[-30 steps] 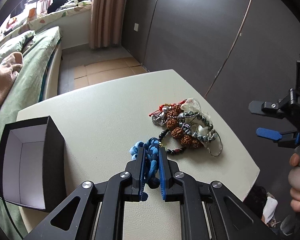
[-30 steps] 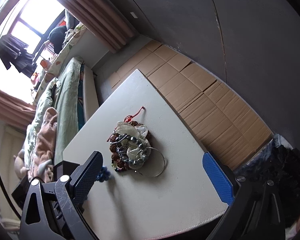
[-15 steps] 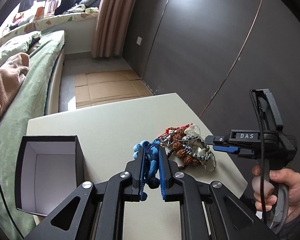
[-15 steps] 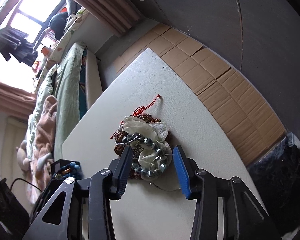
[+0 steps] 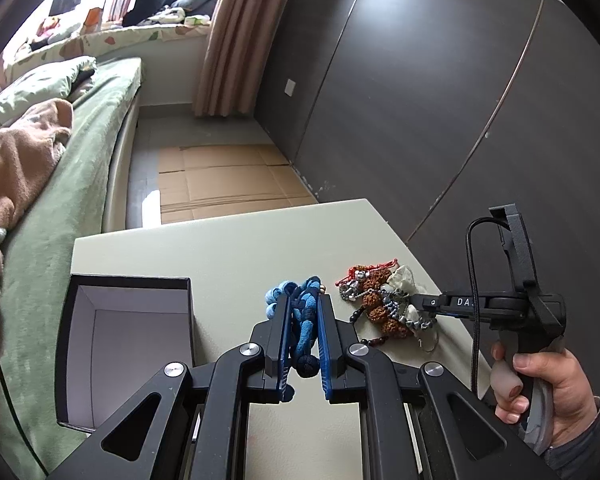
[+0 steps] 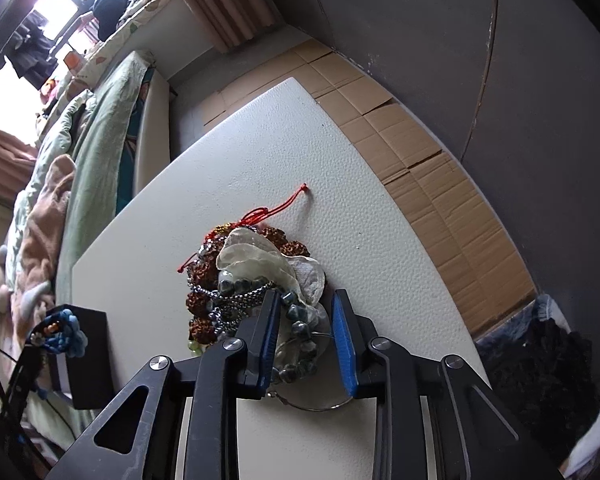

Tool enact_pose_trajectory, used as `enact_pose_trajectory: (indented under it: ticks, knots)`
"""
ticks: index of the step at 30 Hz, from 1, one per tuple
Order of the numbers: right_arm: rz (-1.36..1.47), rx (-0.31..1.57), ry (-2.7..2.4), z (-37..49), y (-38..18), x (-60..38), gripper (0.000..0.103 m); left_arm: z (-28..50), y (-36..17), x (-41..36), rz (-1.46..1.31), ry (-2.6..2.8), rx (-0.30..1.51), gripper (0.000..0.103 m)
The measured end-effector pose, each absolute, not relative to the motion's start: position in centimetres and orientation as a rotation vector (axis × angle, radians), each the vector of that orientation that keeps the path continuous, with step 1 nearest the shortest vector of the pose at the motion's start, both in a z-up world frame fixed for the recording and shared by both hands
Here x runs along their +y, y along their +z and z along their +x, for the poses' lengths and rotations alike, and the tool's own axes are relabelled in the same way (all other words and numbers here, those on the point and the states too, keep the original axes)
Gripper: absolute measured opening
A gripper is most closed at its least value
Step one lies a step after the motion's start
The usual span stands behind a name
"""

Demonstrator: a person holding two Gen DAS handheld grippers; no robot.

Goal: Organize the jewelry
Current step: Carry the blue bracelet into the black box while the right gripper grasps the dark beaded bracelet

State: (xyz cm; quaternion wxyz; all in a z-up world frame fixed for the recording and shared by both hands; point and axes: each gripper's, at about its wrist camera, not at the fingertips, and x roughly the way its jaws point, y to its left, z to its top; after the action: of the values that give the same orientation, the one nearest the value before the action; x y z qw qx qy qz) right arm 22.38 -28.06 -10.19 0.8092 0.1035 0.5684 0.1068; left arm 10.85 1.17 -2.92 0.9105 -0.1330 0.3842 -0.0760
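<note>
My left gripper [image 5: 304, 308] is shut on a blue braided cord bracelet [image 5: 305, 322] and holds it above the white table [image 5: 220, 248], right of an open black box [image 5: 128, 344]. A pile of jewelry [image 6: 252, 276] lies on the table: brown seed beads, grey-green stone beads [image 6: 298, 322], metal chains, a red cord [image 6: 276, 210], a wire hoop. My right gripper [image 6: 306, 304] is open, its jaws down over the near side of the pile, around the grey-green beads. The right gripper also shows in the left wrist view [image 5: 428, 302], at the pile [image 5: 384, 304].
The black box also shows at the left of the right wrist view [image 6: 86, 356], with the blue bracelet [image 6: 60, 330] above it. A bed with green bedding [image 5: 60, 184] lies left of the table. Cardboard [image 6: 420, 152] covers the floor beyond the table's right edge. A dark wall [image 5: 420, 100] stands behind.
My left gripper has lifted and drawn the blue bracelet back toward the box. My right gripper has narrowed and come down onto the jewelry pile.
</note>
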Motion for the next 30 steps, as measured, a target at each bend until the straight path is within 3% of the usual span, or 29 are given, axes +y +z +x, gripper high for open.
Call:
enact_pose_trajectory:
  ticks: [8,11,13,30]
  knots:
    - [0.2,1.209,0.203,20.9,-9.7,-29.6,0.028,10.1,-2.8,1.2,-0.265,-0.146,0.793,0.013]
    - [0.22,1.203,0.216,20.5,-9.6,-30.2,0.014,9.8,-2.7,0.9,-0.258,-0.146,0.792,0.013]
    - [0.252,1.19,0.234,20.5,-9.5,-30.5,0.011,9.6,-2.7,0.7,-0.253,-0.147,0.793,0.013]
    - [0.544,0.956,0.537,17.1,-3.8,-30.2,0.01,8.2,-1.2,5.0,-0.304,-0.02,0.719,0.013]
